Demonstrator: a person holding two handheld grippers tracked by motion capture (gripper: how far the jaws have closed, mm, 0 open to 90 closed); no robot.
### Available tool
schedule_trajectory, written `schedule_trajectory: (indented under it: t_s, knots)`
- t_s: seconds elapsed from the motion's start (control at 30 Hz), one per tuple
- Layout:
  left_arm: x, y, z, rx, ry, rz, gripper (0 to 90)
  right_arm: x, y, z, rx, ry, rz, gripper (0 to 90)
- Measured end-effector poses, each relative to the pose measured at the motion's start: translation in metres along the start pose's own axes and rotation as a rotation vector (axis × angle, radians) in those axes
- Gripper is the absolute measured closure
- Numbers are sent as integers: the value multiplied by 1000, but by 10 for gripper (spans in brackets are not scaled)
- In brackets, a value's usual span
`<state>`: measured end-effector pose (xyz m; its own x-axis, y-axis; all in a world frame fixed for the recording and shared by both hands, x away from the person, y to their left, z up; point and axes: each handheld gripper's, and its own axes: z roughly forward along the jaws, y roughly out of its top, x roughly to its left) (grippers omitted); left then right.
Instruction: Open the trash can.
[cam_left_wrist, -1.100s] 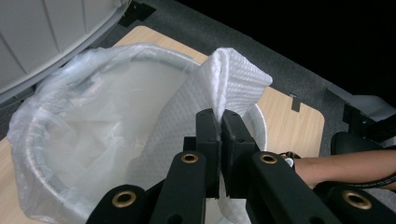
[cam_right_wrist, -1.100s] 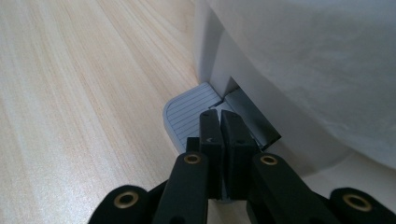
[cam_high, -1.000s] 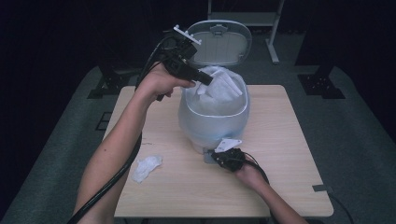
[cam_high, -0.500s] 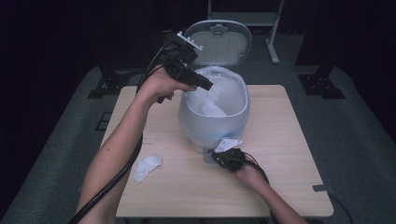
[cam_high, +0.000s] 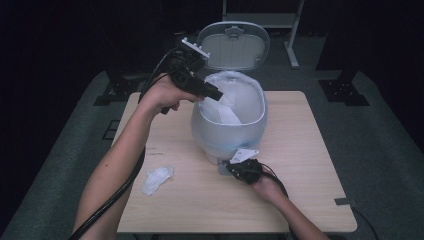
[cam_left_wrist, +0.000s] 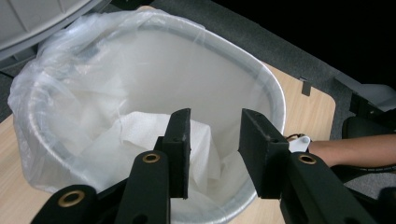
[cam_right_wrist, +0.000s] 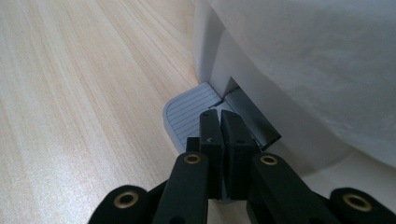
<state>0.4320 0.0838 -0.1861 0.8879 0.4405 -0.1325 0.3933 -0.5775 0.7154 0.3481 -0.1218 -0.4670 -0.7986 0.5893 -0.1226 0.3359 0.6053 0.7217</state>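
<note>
A pale grey pedal bin (cam_high: 227, 132) with a clear plastic liner stands mid-table, its lid (cam_high: 233, 45) swung up. My left gripper (cam_high: 217, 95) hovers over the bin's left rim, pointing down into it. Its jaws (cam_left_wrist: 212, 123) have just been opening and stand open with nothing between them. A white paper towel (cam_left_wrist: 135, 135) lies loose inside the bin (cam_left_wrist: 261, 88) below them. My right gripper (cam_right_wrist: 219, 119) is shut, its tips resting on the ribbed grey pedal (cam_right_wrist: 184, 114) at the bin's foot, where the right gripper (cam_high: 235, 167) lies low on the table.
A crumpled white tissue (cam_high: 156, 179) lies on the wooden table (cam_high: 310, 165) at the front left. Bare wood stretches to the right of the bin and along the front edge. Dark stands and a frame ring the table on grey carpet.
The white paper held by my left gripper above the bin has dropped into the bin, and the left jaws have spread. The right hand has not moved.
</note>
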Motion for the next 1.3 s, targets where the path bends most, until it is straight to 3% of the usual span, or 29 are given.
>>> schedule_trajectory:
  t_s: [0.37, 0.73, 1.3]
  knots:
    - [-4, -16, -15, -15, 0, 7, 576, 0, 0, 0, 3, 1, 1, 873]
    - [1, -38, -28, -21, -3, -17, 493, 0, 0, 0, 2, 1, 3, 874]
    - [10, -80, -43, -49, 28, -55, 386, 0, 0, 0, 2, -3, 8, 873]
